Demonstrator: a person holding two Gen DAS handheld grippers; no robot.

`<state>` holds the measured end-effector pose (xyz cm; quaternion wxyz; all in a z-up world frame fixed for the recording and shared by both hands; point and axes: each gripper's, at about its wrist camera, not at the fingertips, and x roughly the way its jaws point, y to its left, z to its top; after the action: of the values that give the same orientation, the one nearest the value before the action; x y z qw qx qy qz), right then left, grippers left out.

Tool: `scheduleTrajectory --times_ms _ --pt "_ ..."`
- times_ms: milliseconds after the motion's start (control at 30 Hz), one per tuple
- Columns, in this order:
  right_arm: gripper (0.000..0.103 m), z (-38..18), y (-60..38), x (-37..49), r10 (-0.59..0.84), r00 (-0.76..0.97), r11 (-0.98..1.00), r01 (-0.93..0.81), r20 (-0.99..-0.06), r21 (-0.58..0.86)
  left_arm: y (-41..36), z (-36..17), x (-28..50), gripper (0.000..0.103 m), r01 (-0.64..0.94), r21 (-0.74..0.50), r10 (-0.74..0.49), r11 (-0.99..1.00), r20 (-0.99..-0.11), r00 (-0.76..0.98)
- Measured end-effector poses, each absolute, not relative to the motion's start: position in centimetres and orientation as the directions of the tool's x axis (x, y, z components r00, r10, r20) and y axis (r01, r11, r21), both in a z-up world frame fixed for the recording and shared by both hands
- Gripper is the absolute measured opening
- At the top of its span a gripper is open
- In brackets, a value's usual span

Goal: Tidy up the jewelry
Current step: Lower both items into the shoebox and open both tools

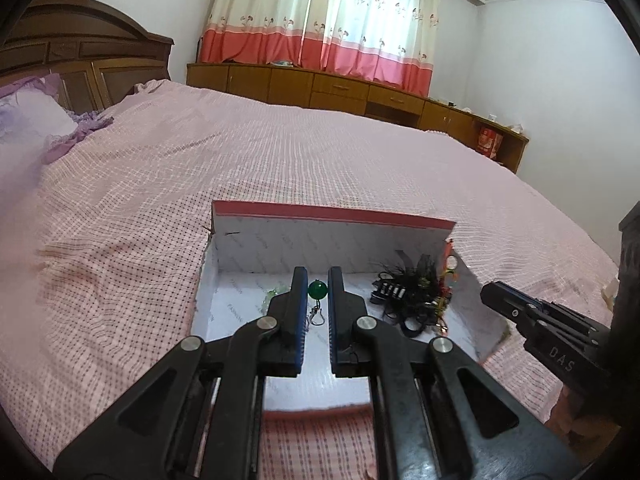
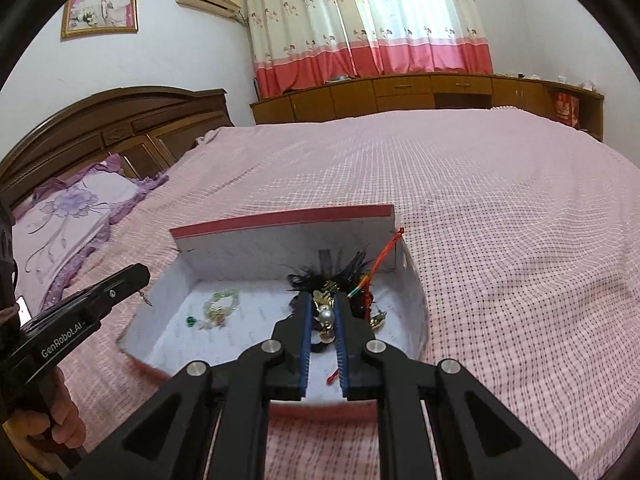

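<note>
Left claw (image 1: 318,270) enters its own view from 6 o'clock, jaws drawn shut. In the slit between the fingers a green bead (image 1: 318,290) shows, lying on the white floor of the red-rimmed box (image 1: 320,236) on the pink bedspread (image 1: 200,160). The tangled jewelry heap (image 1: 416,296) fills the box's 3 o'clock end, and the right claw (image 1: 489,294) hangs just beside it.

From the right wrist, that claw comes up from 6 o'clock over the heap with a narrow gap. A pearl (image 2: 326,316) shows in the gap (pinched or merely lying below, I cannot tell). A pale bracelet (image 2: 222,304) lies towards 9 o'clock. Farther that way, a small hook (image 2: 146,299) shows under the left claw's tip.
</note>
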<state>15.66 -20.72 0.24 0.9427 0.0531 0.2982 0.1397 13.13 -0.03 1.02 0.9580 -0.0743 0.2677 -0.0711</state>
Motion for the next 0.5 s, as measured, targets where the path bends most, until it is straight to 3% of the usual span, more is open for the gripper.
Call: scheduleTrajectory --times_ms 500 --pt "0.012 -2.1 -20.8 19.3 0.242 0.793 0.970 -0.187 -0.559 0.154 0.3 -1.5 16.2 0.001 0.051 -0.175 -0.134 0.983 -0.504 0.853"
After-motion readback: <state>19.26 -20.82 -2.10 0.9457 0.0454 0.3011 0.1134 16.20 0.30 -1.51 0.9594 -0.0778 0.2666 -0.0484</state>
